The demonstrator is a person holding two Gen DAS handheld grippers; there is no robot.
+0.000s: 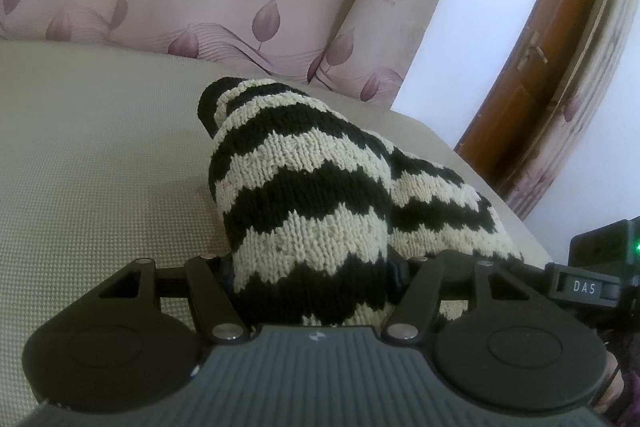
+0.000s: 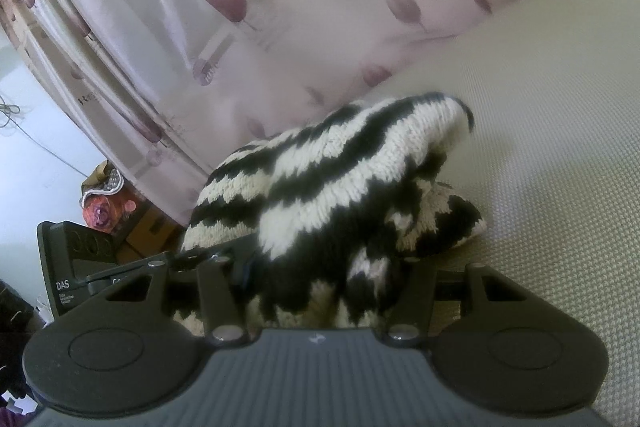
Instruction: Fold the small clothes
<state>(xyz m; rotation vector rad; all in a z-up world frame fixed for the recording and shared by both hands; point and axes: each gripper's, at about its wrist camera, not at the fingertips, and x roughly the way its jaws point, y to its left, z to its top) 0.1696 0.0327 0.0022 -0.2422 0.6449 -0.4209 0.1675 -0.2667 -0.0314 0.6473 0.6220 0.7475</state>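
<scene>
beige woven surface [image 1: 80,167], striped knit garment [image 1: 304,187]

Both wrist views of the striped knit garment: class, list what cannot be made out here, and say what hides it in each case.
1. Left hand-held gripper fingertips, left wrist view: buried under the striped knit garment.
2. Right hand-held gripper fingertips, right wrist view: covered by the same knit.
3. Garment type and whole outline: bunched up, so no sleeves or openings can be read.
4. Curtain print, right wrist view: blurred.
5. Mat edges: cut off by the frame.
</scene>
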